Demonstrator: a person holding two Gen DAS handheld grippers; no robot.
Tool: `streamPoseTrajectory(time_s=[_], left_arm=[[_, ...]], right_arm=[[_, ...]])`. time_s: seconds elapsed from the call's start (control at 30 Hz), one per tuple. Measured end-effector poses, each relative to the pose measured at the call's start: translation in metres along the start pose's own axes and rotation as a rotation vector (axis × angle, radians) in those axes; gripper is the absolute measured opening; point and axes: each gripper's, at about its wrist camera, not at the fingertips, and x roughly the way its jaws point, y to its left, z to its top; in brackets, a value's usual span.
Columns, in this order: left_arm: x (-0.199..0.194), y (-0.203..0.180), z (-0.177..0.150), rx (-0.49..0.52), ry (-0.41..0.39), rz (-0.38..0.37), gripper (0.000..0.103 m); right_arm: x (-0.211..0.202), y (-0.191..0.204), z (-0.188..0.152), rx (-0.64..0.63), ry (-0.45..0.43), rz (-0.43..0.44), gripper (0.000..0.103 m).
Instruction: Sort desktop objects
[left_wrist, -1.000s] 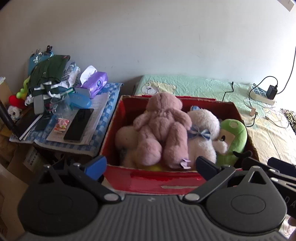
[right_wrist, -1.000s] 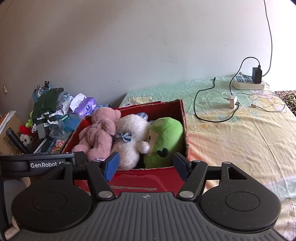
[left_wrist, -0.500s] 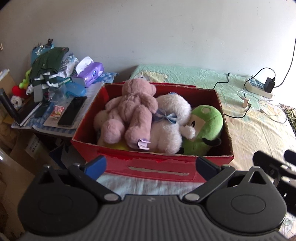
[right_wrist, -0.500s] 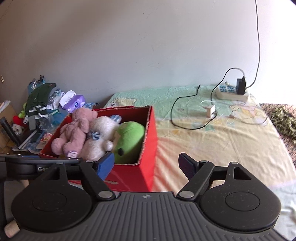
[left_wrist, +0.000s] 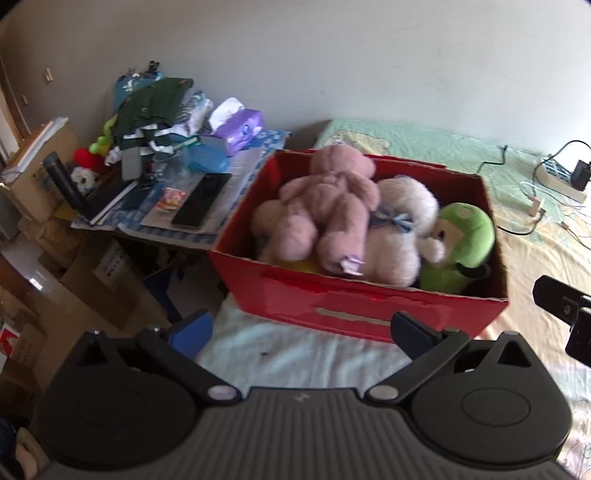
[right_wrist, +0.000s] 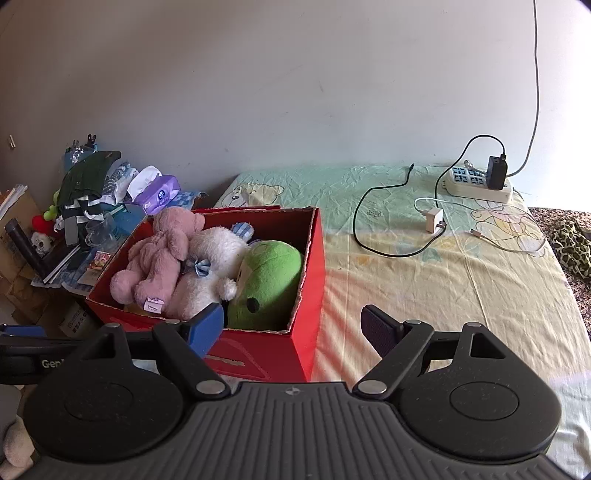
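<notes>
Both grippers — left, right — hover open and empty before a red cardboard box of plush toys. Sorting looks finished or paused — the next move likely calls for choosing another item.

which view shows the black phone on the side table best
The left wrist view. The black phone lies flat there in full, beside a small snack packet. In the right wrist view it is hidden behind the red box; only the table's clutter shows.

Plush toys hide the red box's floor.
</notes>
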Motion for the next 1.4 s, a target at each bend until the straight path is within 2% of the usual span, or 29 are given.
streamPoseTrajectory(time_s=[0.13,0.37,0.5,0.6,0.87,1.13,1.3,1.4], left_arm=[[0.004,0.012,0.008,0.024,0.005,0.017,0.103],[0.015,0.023,0.027,0.088,-0.010,-0.035,0.103],[0.025,0.023,0.036,0.136,-0.023,-0.075,0.103],[0.034,0.020,0.040,0.176,-0.031,-0.109,0.103],[0.047,0.009,0.053,0.274,-0.058,-0.197,0.103],[0.057,0.020,0.067,0.287,-0.068,-0.222,0.103],[0.074,0.037,0.070,0.253,-0.054,-0.225,0.103],[0.084,0.043,0.067,0.255,-0.036,-0.229,0.103]], right_arm=[[0.005,0.013,0.000,0.021,0.005,-0.010,0.084],[0.022,0.024,0.003,0.071,0.013,-0.110,0.084],[0.026,0.026,0.003,0.083,-0.016,-0.202,0.084],[0.028,0.022,0.001,0.131,-0.001,-0.240,0.084],[0.028,0.015,-0.002,0.216,0.011,-0.426,0.084],[0.029,0.030,0.013,0.252,-0.037,-0.410,0.084],[0.037,0.046,0.018,0.267,-0.081,-0.374,0.085],[0.047,0.046,0.018,0.334,-0.054,-0.296,0.085]])
